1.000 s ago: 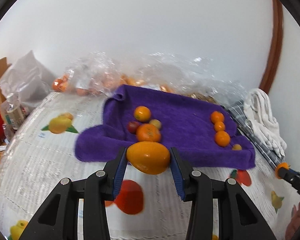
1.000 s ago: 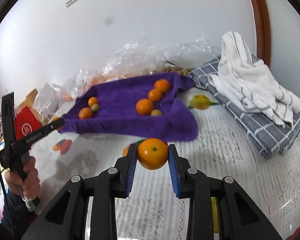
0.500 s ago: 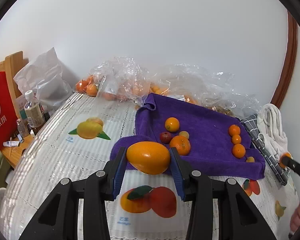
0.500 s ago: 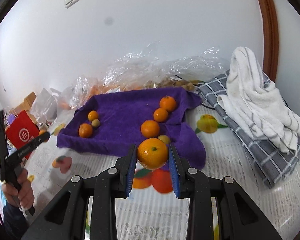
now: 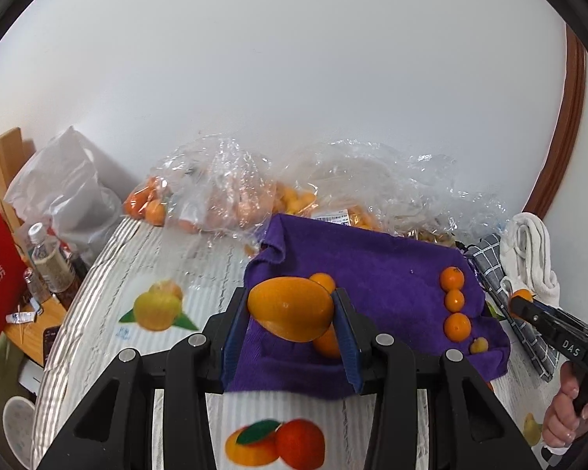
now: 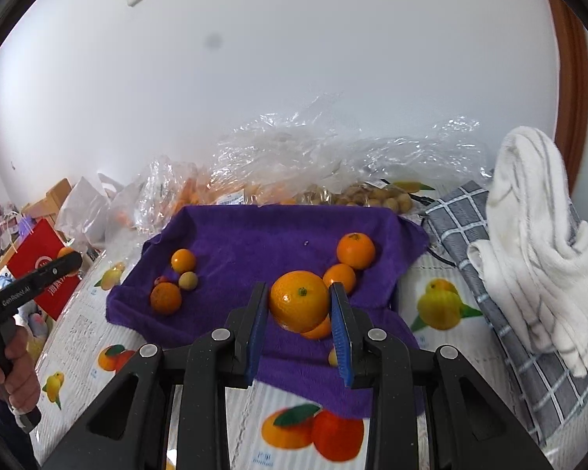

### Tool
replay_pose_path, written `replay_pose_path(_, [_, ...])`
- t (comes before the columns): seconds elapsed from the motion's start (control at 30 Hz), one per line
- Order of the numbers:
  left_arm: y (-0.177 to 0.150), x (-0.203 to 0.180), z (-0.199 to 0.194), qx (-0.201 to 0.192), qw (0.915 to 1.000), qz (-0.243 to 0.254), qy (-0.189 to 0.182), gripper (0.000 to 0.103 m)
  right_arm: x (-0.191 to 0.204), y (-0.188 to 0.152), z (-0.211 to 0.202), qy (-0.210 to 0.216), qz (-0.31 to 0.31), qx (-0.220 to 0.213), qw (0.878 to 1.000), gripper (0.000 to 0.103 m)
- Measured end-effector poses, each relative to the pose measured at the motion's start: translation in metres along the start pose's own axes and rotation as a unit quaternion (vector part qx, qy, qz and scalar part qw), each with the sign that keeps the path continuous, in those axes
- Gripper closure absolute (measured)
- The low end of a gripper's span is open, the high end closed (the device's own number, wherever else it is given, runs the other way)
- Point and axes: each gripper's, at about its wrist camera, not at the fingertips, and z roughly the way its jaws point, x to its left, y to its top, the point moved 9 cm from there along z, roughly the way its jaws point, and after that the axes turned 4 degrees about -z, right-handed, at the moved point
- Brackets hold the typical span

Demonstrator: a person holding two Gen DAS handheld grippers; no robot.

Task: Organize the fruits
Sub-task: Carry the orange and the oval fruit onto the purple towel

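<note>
An oval orange-yellow fruit point(image 5: 292, 308) is clamped between the blue pads of the left tongs point(image 5: 292, 315) at lower centre of the left wrist view, and a round orange point(image 6: 300, 300) is held the same way in the right tongs point(image 6: 300, 307) at lower centre of the right wrist view. Both fruits are carried above the near edge of the purple towel point(image 6: 270, 235), which is spread across the middle of each frame on a fruit-printed worktop cover point(image 6: 443, 309). On the towel, a cluster of small fruits point(image 6: 174, 282) is seen at left and a row of oranges point(image 5: 454, 301) at right. Clear bags of fruit point(image 5: 223, 196) are piled behind, against the wall. The step in hand is judged to be the carry to the towel; next, each fruit would have to be lowered beside its like and released gently, so that rolling is avoided.
</note>
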Motion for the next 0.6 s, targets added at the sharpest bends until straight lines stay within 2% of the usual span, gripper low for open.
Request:
replay_pose_path(0.2, [0.006,-0.001,0.029,0.029,0.9996,-0.003,-0.001,0.063,0.004,0.006,0.033,-0.003,-0.006,0.025,1.0,0.072])
replay_pose_path(0.6, [-0.003,0.008,0.074,0.101,0.9943,-0.027,-0.024,0.063,0.034,-0.005,0.114,-0.007,-0.083,0.096,0.992,0.072])
